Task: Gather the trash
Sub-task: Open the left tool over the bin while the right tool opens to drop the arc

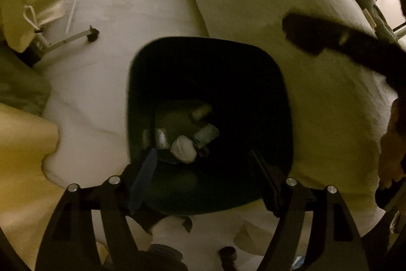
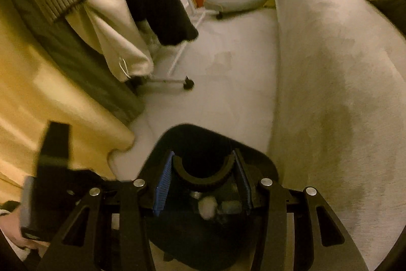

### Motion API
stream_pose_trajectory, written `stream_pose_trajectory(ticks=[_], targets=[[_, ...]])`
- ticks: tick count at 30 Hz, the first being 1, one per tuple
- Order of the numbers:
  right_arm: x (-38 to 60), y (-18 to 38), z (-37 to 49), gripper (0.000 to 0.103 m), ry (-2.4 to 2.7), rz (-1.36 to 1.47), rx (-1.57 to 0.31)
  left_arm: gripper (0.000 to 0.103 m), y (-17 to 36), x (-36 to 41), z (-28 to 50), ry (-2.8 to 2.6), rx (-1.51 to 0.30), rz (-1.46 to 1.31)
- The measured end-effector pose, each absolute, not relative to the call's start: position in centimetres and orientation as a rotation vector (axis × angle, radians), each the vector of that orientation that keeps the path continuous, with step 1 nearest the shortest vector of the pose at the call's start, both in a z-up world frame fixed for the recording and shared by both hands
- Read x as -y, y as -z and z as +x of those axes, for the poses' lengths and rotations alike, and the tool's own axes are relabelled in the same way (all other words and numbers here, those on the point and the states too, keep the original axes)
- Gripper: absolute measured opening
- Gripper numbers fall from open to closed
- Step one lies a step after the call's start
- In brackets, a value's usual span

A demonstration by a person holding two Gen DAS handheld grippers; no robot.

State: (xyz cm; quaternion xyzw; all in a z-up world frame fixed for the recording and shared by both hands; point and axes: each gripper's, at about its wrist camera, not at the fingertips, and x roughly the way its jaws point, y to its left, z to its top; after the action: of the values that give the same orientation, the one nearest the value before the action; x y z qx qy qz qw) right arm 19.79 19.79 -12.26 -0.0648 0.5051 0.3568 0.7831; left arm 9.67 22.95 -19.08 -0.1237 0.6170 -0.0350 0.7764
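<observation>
A dark bin [image 1: 269, 73] stands on the pale floor beside a bed; it also shows in the right wrist view [image 2: 264, 159]. Several pieces of trash lie at its bottom, among them a white crumpled wad [image 1: 184, 149], seen again in the right wrist view [image 2: 208, 205]. My left gripper [image 1: 203, 156] is open and empty over the bin's mouth. My right gripper [image 2: 205, 164] is shut on a black curved half-ring piece [image 2: 203, 180] and holds it over the bin. The other gripper's black body [image 2: 54, 151] shows at left in the right wrist view.
A cream bed cover [image 1: 291, 29] hangs at the right of the bin. Clothes hang on a wheeled rack [image 2: 177, 81] at the left. A yellow blanket [image 2: 38, 106] lies at left. A grey cushion [image 2: 236, 1] lies on the floor far back.
</observation>
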Motion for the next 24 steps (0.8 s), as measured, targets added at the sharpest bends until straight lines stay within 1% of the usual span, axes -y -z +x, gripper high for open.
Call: stream_pose_trajectory(ticks=[2,4,6,8,17,20,24], targets=[[-20.3,13.1,19.7,0.047,-0.764,-0.156,-1.114,0.076,18.6,-23.4,9.1,0.058,-1.316,-0.258],[-20.7,13.9,19.6,0.047,-0.764,-0.167,-1.134,0.072,18.4,-24.2,9.0,0.045,-1.297,-0.253],[-21.2,14.7,19.4,0.047,-0.765,-0.179,-1.153,0.07,17.8,-24.8,8.9,0.029,-1.265,-0.255],[-21.5,15.4,19.2,0.047,-0.766,-0.193,-1.17,0.064,17.2,-25.6,9.0,0.011,-1.224,-0.25],[-22.7,18.8,18.1,0.047,-0.77,-0.269,-1.255,0.061,12.5,-26.8,8.5,-0.083,-0.992,-0.185],[-22.8,19.4,17.6,0.047,-0.776,-0.292,-1.272,0.057,11.0,-26.9,8.7,-0.094,-0.929,-0.185],[-22.6,19.9,16.8,0.047,-0.782,-0.327,-1.292,0.056,9.0,-27.1,8.8,-0.103,-0.836,-0.183]])
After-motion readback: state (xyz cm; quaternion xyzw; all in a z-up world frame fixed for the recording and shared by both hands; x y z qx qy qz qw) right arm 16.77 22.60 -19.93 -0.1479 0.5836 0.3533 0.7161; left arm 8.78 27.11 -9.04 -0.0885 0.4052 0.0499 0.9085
